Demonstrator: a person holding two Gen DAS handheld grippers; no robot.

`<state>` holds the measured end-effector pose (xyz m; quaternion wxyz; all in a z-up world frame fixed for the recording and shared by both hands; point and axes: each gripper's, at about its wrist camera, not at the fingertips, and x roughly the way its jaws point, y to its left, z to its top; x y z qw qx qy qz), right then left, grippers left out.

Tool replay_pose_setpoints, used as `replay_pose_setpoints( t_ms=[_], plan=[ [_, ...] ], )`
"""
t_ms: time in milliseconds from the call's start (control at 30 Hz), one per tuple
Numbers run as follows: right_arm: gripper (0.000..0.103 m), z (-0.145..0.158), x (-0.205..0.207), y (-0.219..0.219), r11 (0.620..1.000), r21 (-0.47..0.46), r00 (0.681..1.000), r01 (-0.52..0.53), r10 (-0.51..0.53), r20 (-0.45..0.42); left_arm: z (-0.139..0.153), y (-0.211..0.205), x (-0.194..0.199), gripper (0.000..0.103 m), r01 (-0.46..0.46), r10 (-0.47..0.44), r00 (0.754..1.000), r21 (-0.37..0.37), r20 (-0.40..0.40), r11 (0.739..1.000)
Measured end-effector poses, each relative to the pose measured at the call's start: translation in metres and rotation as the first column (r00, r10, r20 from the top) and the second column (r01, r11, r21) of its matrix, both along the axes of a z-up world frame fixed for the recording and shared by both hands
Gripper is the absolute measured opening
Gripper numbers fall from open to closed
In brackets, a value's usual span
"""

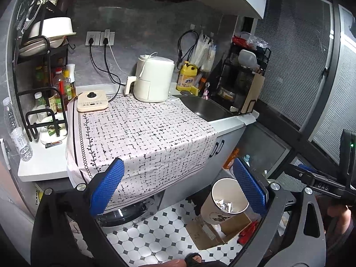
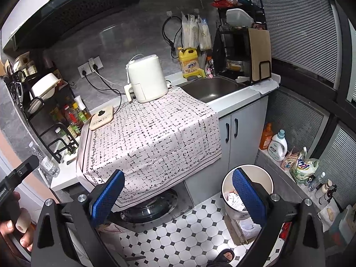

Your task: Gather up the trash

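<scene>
A pale round trash bin [image 1: 219, 209] stands on the tiled floor on top of a flat cardboard box [image 1: 209, 231], with crumpled paper scraps [image 1: 222, 204] inside. In the right wrist view the same bin [image 2: 262, 176] sits partly behind my right finger pad [image 2: 249, 195]. My left gripper [image 1: 178, 188] hangs open and empty in front of the counter's edge, the bin just inside its right finger. My right gripper [image 2: 178, 197] is also open and empty, above and left of the bin.
A patterned cloth [image 1: 144, 129] covers the counter, bearing an air fryer [image 1: 153, 80] and an induction cooker [image 1: 92, 101]. At left are a spice rack, a plate of green wrappers [image 1: 52, 129] and a clear water bottle [image 1: 17, 131]. A sink [image 1: 207, 109] lies right; detergent bottles [image 2: 277, 144] line the floor.
</scene>
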<state>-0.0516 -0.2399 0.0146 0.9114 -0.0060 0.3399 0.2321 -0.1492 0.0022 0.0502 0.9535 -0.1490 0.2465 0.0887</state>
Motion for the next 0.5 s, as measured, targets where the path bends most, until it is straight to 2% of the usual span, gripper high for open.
replay_pose_setpoints(
  t_ms=[500],
  plan=[
    [0.095,0.0002,0.0014,-0.0036,1.0,-0.002,1.0,0.018,-0.018,0.024,-0.0014,-0.0015,0.0077,0.097,0.003,-0.003,1.0,0.0,-0.005,1.0]
  ],
)
